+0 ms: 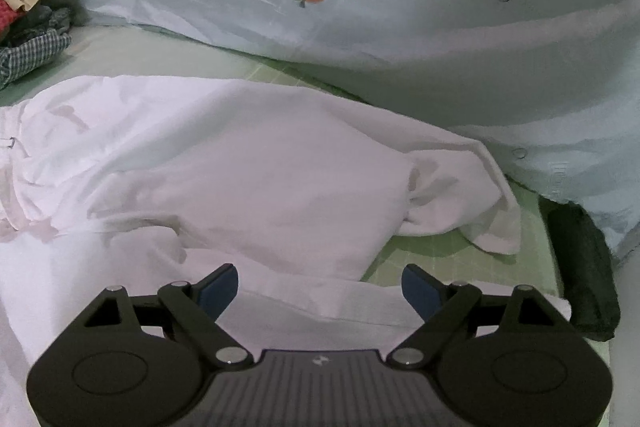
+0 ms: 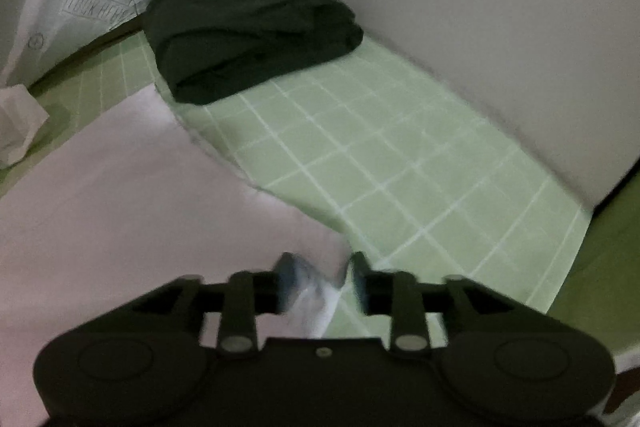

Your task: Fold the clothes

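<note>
Both claws hang over my pink garment (image 1: 248, 163) on the green grid mat (image 2: 400, 163): left claw (image 1: 320, 287) spread wide, right claw (image 2: 320, 283) half-closed around its blurred corner. Its long axis runs left-right; printed lettering on the pale cloth (image 2: 100, 7) is unreadable.

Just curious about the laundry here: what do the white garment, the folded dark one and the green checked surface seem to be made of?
White garment: thin woven cloth, probably cotton, matte; it lies in soft creases with a stitched hem.
Dark garment: thicker, heavier fabric, matte; it folds in bulky, rounded layers. The fibre is unclear.
Green surface: looks like a smooth mat or sheet printed with white grid lines; it lies flat, slightly glossy.
</note>
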`<state>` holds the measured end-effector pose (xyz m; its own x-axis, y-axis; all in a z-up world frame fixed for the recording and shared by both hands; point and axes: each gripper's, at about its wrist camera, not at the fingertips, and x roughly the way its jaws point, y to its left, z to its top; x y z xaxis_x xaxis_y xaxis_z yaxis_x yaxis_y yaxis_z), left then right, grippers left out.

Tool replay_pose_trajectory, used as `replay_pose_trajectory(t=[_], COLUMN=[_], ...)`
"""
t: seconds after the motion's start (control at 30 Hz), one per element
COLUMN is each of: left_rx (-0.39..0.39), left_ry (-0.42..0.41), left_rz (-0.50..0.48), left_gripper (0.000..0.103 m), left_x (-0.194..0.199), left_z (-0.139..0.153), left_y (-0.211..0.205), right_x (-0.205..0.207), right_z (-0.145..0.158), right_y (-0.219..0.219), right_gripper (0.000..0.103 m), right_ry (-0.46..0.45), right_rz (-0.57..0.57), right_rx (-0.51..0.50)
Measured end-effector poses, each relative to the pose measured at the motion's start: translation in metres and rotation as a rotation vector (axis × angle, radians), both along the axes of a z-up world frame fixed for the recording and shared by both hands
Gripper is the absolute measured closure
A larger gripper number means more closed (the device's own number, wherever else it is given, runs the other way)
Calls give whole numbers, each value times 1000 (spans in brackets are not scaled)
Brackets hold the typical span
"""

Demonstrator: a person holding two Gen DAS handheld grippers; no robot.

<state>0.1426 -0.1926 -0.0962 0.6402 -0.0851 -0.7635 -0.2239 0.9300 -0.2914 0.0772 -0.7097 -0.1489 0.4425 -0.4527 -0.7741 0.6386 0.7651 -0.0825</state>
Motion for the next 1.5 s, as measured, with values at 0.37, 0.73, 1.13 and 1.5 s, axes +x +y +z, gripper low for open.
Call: replay_pose_trajectory(t=[0.37, 0.73, 1.13, 1.5], left_rx=[71, 87, -31, -2], left_ry=[51, 93, 74, 100], left_rz=[89, 236, 299, 317], left_gripper=[14, 12, 28, 44], left_x=[10, -30, -25, 41], left_z=[0, -7, -31, -64], left_y=[27, 121, 280, 407], right_x=[72, 112, 88, 69], right_z=[7, -10, -1, -2], right_y=[37, 151, 266, 339], right_gripper=[19, 17, 15, 15], right_ry=[-40, 1, -11, 61], right_rz=[148, 367, 285, 203], right_rx=[-129, -69, -107, -168])
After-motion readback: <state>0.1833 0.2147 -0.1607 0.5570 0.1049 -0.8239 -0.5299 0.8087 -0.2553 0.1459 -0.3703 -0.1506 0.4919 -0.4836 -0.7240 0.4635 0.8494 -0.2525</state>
